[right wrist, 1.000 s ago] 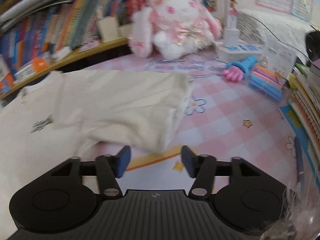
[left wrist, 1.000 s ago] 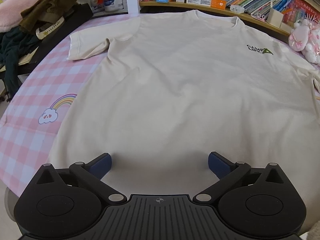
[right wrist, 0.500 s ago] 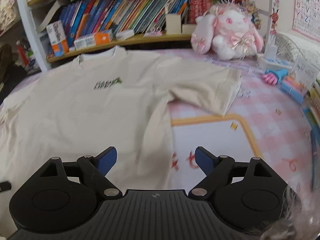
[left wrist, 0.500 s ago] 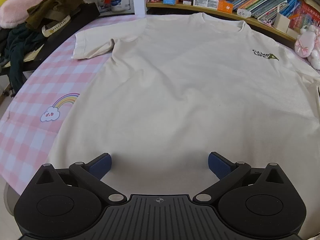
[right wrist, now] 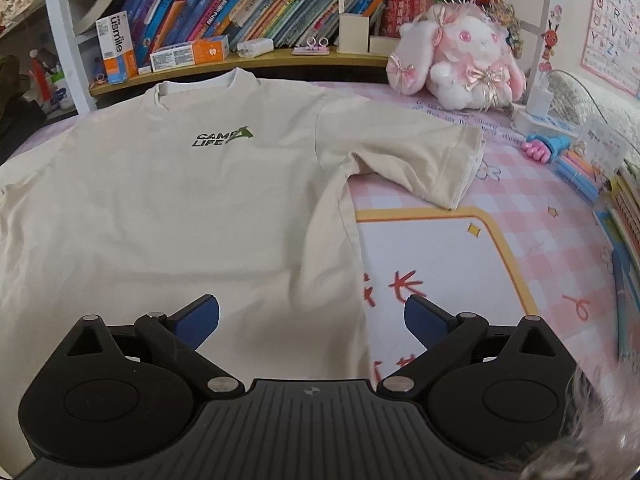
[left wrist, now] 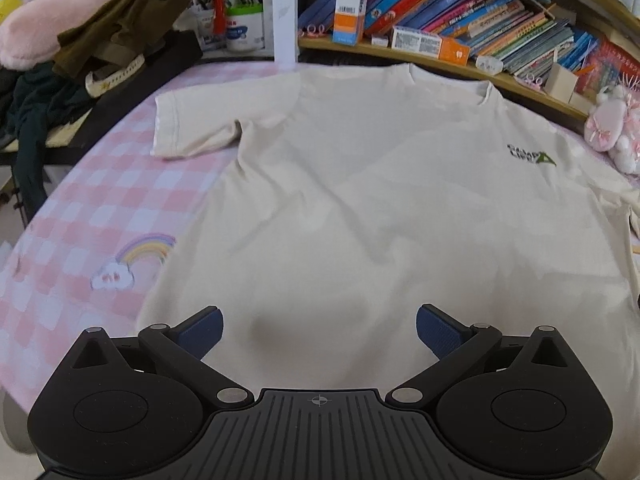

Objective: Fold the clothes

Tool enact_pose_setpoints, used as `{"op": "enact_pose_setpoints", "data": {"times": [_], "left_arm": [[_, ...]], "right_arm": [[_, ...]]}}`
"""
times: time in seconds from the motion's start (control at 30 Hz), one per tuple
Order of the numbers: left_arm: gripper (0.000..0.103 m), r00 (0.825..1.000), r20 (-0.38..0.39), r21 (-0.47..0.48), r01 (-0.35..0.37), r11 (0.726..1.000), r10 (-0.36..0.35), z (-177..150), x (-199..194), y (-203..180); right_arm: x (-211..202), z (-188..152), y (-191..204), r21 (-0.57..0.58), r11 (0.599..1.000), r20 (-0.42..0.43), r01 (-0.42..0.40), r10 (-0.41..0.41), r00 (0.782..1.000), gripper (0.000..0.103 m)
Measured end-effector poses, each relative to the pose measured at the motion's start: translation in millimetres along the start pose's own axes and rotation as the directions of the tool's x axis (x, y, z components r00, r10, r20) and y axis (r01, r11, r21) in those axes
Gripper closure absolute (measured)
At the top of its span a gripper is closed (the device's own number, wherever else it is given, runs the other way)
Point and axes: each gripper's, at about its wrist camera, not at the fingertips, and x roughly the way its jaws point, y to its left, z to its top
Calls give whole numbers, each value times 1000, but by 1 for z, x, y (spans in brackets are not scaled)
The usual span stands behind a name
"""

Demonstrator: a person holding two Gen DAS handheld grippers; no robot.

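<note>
Right gripper [right wrist: 312,316] has swung back from the sleeve to the hem, fingers now wide like the left gripper [left wrist: 318,322], both empty over the shirt [left wrist: 380,208] lying flat on the tabletop [left wrist: 80,208], so folding can start.

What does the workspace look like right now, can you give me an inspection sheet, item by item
Surface: pink checked table cover with a rainbow print.
Job's things: cream T-shirt spread flat, front up, both sleeves out, unfolded.
Clutter: pink plush rabbit, pink hand toy, pens at right edge.
Grippers: left gripper and right gripper open, holding nothing, near the shirt's lower part.
Cables: nothing seen.
Surroundings: bookshelf; heaped dark clothes.
</note>
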Motion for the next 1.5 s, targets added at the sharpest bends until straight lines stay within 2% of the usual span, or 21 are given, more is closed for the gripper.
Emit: {"op": "enact_pose_setpoints", "data": {"times": [0.33, 0.6, 0.8, 0.93, 1.1, 1.23, 1.33, 1.47, 1.5], "left_arm": [[0, 998, 30, -26, 52, 998, -51, 37, 17, 51], [0, 997, 73, -80, 39, 996, -33, 68, 34, 106], [2, 993, 111, -132, 43, 990, -29, 83, 49, 147], [14, 988, 145, -197, 78, 977, -50, 92, 64, 175], [32, 986, 148, -339, 122, 933, -75, 103, 91, 208], [52, 981, 162, -394, 166, 904, -110, 117, 110, 222], [56, 978, 147, -435, 198, 879, -148, 127, 117, 227], [57, 958, 170, -527, 287, 800, -232, 126, 125, 236], [58, 949, 176, -556, 314, 770, -260, 127, 129, 239]], "right_arm": [[-2, 4, 49, 9, 999, -13, 39, -39, 999, 0], [-2, 4, 80, 76, 997, -20, 0, 1, 1000, 0], [0, 4, 101, 96, 995, -27, 36, -33, 999, 0], [-2, 0, 113, 77, 994, -21, 71, -69, 997, 0], [-5, -5, 124, 53, 993, -41, 103, -101, 994, 0], [-9, -9, 131, 26, 990, -49, 140, -139, 989, 0], [-13, -12, 136, 6, 986, -55, 168, -167, 984, 0], [-19, -16, 139, -9, 980, -51, 198, -199, 979, 0], [-20, -17, 139, -10, 979, -50, 205, -205, 978, 0]]}}
